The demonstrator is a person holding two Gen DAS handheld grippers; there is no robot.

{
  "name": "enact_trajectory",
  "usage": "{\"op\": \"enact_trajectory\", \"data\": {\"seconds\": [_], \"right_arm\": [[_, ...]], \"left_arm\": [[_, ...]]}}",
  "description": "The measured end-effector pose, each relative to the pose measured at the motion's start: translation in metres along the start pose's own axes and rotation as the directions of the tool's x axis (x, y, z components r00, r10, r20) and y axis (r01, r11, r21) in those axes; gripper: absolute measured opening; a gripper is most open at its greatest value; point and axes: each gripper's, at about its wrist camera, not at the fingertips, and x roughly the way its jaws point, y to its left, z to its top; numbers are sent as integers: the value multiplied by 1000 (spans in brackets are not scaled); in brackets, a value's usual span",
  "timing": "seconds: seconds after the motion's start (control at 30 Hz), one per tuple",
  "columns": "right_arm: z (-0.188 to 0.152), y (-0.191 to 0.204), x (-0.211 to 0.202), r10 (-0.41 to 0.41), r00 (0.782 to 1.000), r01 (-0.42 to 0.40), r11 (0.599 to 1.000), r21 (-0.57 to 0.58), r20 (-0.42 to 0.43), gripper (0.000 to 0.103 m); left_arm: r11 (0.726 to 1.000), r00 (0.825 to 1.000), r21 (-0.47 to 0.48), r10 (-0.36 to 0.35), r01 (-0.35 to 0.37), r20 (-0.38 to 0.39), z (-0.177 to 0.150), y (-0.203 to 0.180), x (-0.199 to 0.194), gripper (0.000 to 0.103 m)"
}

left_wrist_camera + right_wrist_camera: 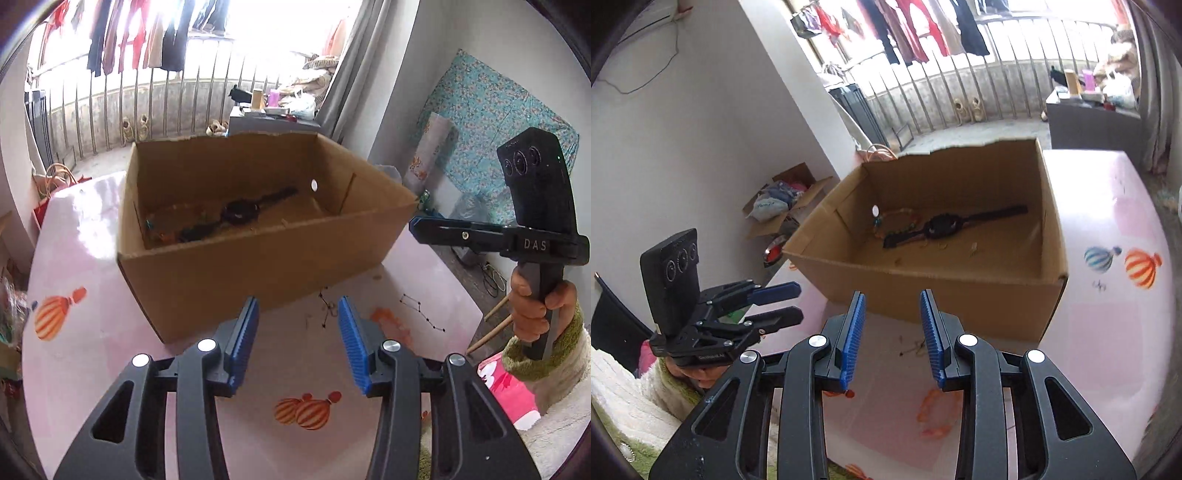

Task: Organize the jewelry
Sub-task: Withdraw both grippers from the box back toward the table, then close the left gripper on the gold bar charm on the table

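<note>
An open cardboard box point(258, 266) point(960, 291) stands on the pink table. Inside lie a black watch point(240, 212) point(940, 225) and a beaded bracelet point(901, 218). A thin dark necklace point(327, 304) point(916, 345) lies on the table in front of the box, just beyond both grippers. An orange bracelet point(388, 321) point(936, 410) lies near it. My left gripper point(297, 343) is open and empty above the table. My right gripper point(892, 336) is open and empty; it shows in the left wrist view point(415, 225) at the box's right. The left gripper also shows in the right wrist view point(796, 301).
The table point(92, 295) has a pink cloth with balloon prints point(1141, 267) and a printed constellation point(421, 314). A balcony railing with hanging clothes point(147, 44) is behind. A box of clutter point(786, 199) sits on the floor to the left.
</note>
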Motion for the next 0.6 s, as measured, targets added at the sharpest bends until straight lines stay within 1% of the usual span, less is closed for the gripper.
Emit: {"op": "enact_trajectory", "data": {"seconds": [0.07, 0.17, 0.23, 0.27, 0.33, 0.4, 0.47, 0.5, 0.57, 0.6], "right_arm": [[-16, -2, 11, -27, 999, 28, 998, 48, -26, 29], [-32, -9, 27, -118, 990, 124, 987, 98, -74, 25], [-39, -13, 32, -121, 989, 131, 982, 134, -80, 23], [-40, -15, 33, -127, 989, 137, 979, 149, -76, 23], [-42, -17, 34, -127, 989, 137, 977, 164, -72, 23], [-43, -17, 36, -133, 989, 143, 976, 161, -71, 23], [-44, -17, 38, -143, 987, 151, 977, 148, -69, 23], [-46, -17, 35, -147, 987, 155, 978, 143, -66, 23], [-46, -16, 35, -146, 987, 153, 978, 140, -59, 23], [-46, -17, 35, -143, 988, 150, 979, 140, -54, 23]], "left_arm": [[1000, 1000, 15, 21, -21, -13, -8, -6, 13, 44], [998, 998, 46, 46, -45, -41, -13, -10, 36, 44], [997, 996, 62, 53, -49, -68, -13, -14, 52, 39], [996, 995, 69, 60, -55, -76, -12, -15, 58, 35], [995, 994, 93, 57, -48, -90, -11, -19, 67, 34], [991, 992, 121, 69, -56, -102, -12, -24, 75, 29], [987, 989, 146, 87, -69, -117, -7, -27, 80, 27], [985, 987, 155, 101, -81, -126, -6, -29, 84, 23], [982, 982, 162, 119, -95, -144, -10, -30, 90, 20], [980, 982, 166, 129, -106, -134, -10, -30, 91, 19]]}}
